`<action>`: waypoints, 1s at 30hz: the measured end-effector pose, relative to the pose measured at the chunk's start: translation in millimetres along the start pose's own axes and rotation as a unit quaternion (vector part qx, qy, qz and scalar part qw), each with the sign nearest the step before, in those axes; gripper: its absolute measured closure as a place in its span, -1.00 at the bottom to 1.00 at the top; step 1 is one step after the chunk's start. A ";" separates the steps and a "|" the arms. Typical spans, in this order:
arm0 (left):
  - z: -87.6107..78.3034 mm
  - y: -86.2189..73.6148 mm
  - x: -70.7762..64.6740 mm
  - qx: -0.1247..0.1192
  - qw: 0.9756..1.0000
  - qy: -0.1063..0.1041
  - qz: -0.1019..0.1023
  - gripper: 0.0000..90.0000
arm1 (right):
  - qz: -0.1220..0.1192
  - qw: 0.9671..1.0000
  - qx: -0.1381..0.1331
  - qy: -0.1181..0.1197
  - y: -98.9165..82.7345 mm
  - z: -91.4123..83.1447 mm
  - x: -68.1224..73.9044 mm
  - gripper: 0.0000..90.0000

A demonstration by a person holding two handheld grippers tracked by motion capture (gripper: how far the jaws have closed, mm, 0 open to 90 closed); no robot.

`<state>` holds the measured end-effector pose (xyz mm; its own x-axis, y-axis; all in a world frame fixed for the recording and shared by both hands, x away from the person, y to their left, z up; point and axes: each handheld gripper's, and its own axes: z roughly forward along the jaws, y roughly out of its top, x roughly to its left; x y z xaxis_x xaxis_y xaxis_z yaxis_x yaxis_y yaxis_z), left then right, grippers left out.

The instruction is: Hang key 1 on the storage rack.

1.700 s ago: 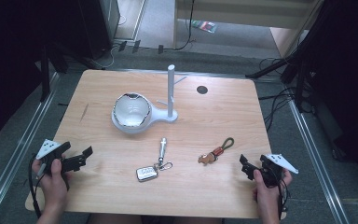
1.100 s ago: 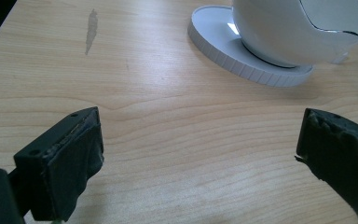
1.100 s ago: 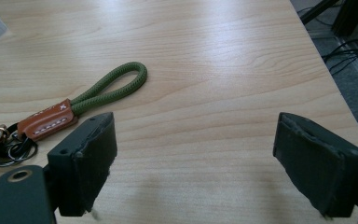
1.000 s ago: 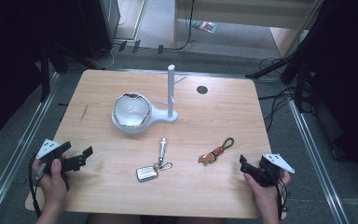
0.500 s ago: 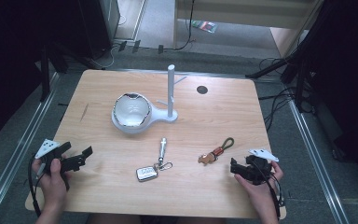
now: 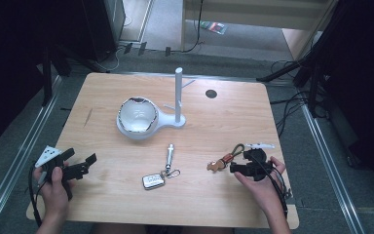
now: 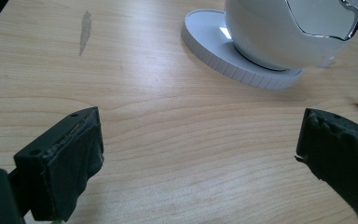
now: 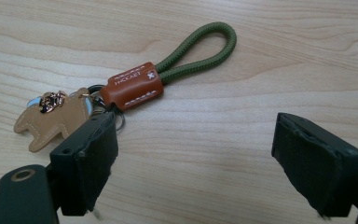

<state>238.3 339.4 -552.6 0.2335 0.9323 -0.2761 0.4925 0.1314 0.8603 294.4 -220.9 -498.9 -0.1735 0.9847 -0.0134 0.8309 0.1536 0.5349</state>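
Right tool (image 8: 193,163) gapes beside green-looped, brown-leather keychain (image 8: 135,86) lying flat.

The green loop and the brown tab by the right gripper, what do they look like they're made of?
Loop: probably woven cord, matte olive, with a visible braid texture. Tab: looks like leather or a faux version, smooth tan-brown, with pale stitching and a stamped mark.

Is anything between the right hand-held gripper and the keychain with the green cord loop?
Nothing visible. The right hand-held gripper is open just short of the green-cord keychain with brown leather tab; one jaw tip already overlaps its metal rings, with bare wooden table around it.
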 end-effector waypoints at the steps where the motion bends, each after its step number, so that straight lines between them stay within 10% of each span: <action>1: 0.3 0.1 0.0 0.001 1.000 -0.001 0.001 -0.97 | 0.002 1.000 0.008 0.001 3.1 0.7 1.3 -0.68; 14: 1.9 0.9 0.0 0.004 1.000 -0.008 0.003 -0.98 | 0.035 0.994 0.105 -0.004 32.5 14.5 11.4 -0.65; 30: 2.7 1.3 0.0 0.006 1.000 -0.008 0.003 -0.97 | 0.054 0.985 0.160 -0.035 63.2 30.5 11.9 -0.39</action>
<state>241.2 338.6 -552.6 0.2505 0.9273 -0.2782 0.5017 0.1214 0.8565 361.0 -197.0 -491.1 -0.0480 0.9982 -0.0356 0.9686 0.0552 0.2425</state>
